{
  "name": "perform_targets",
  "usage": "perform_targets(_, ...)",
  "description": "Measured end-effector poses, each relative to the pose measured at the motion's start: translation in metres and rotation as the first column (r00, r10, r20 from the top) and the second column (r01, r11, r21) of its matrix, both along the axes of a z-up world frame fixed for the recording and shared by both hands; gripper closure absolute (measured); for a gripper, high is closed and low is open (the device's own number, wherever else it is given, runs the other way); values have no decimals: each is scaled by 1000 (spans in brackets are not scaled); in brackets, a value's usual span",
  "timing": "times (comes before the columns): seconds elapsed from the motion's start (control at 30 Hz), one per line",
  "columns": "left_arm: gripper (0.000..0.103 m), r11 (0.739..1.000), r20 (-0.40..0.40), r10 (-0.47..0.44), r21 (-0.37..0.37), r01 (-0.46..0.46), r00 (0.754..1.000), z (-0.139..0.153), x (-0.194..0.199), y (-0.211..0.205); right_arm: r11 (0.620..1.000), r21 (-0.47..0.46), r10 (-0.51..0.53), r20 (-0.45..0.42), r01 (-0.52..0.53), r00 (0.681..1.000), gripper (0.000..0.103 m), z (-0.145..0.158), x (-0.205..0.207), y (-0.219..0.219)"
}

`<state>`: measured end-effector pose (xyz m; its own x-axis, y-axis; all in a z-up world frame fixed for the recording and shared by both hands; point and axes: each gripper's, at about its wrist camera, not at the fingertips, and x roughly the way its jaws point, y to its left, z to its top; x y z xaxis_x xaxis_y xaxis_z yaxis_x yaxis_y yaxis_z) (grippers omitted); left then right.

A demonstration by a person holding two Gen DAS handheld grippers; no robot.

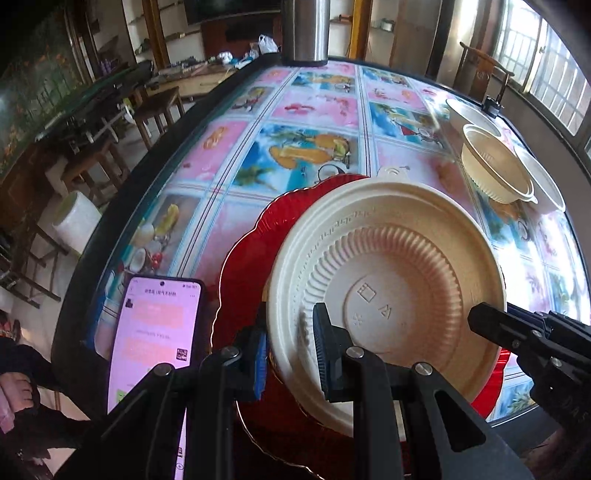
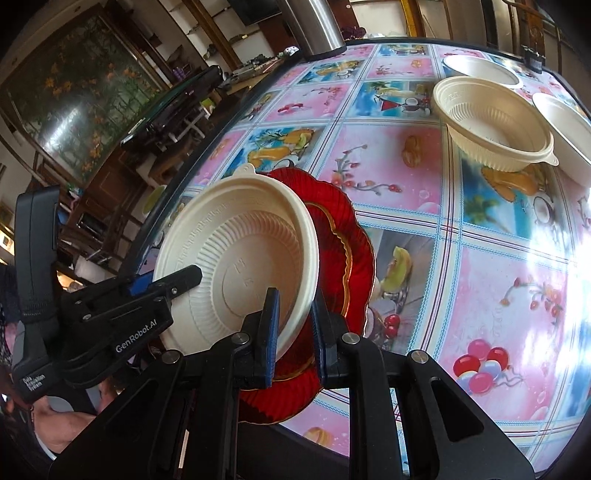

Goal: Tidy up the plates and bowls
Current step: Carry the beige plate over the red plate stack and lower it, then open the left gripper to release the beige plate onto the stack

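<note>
A cream ribbed bowl is tilted with its underside toward the cameras, over stacked red scalloped plates at the table's near edge. My left gripper is shut on the bowl's near-left rim. My right gripper is shut on the bowl's other rim; whether its outer pad also pinches the red plates I cannot tell. It enters the left wrist view from the right. The left gripper shows at the left of the right wrist view.
An upright cream bowl stands far right on the patterned tablecloth, with two white plates beside it. A steel cylinder stands at the far edge. A phone is held at near left.
</note>
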<state>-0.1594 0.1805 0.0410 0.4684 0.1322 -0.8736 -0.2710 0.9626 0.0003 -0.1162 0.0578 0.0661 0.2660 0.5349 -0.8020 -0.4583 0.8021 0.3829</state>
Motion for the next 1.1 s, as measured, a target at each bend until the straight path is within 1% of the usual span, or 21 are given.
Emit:
perform_targets(0.23, 80, 1000, 12, -12, 25, 12, 1000, -1, -1, -4, 1000, -25, -7, -7, 7, 1000, 86, -5, 2, 0)
perform_targets(0.3, 73, 999, 12, -17, 47, 16, 1000, 0, -2, -6, 999, -44, -4, -1, 4, 1000, 84, -5, 2, 2)
perform_targets(0.37, 54, 998, 21, -16, 61, 14, 1000, 1, -3, -7, 998, -55, -7, 11, 7, 1000, 84, -4, 1, 2)
perform_targets(0.43, 47, 997, 38, -14, 82, 11, 999, 4, -4, -7, 998, -67, -7, 17, 8, 1000, 83, -2, 1, 2)
perform_targets(0.5, 46, 994, 59, -15, 105, 9, 998, 8, -5, -8, 996, -91, -17, 41, 21, 999, 74, 2, 0, 1)
perform_targets(0.57, 45, 993, 77, -19, 116, 10, 997, 14, -4, -9, 996, -83, -23, 59, 28, 998, 73, 8, -1, -2)
perform_targets(0.67, 44, 991, 100, -30, 131, 17, 995, 20, 0, -13, 997, -69, -34, 90, 41, 995, 73, 20, -3, -7)
perform_targets(0.8, 41, 991, 142, -41, 133, 22, 989, 30, 6, -20, 998, -21, -58, 119, 61, 991, 73, 36, -1, -16)
perform_targets(0.87, 34, 990, 164, -45, 137, 22, 985, 35, 11, -25, 997, -6, -70, 128, 71, 989, 73, 40, 0, -19)
perform_targets(1.03, 33, 993, 186, -57, 109, 37, 981, 42, 24, -37, 995, 8, -101, 140, 101, 985, 73, 48, 5, -29)
perform_targets(1.1, 33, 993, 191, -70, 112, 49, 979, 44, 30, -45, 993, 14, -118, 138, 118, 983, 73, 49, 10, -35)
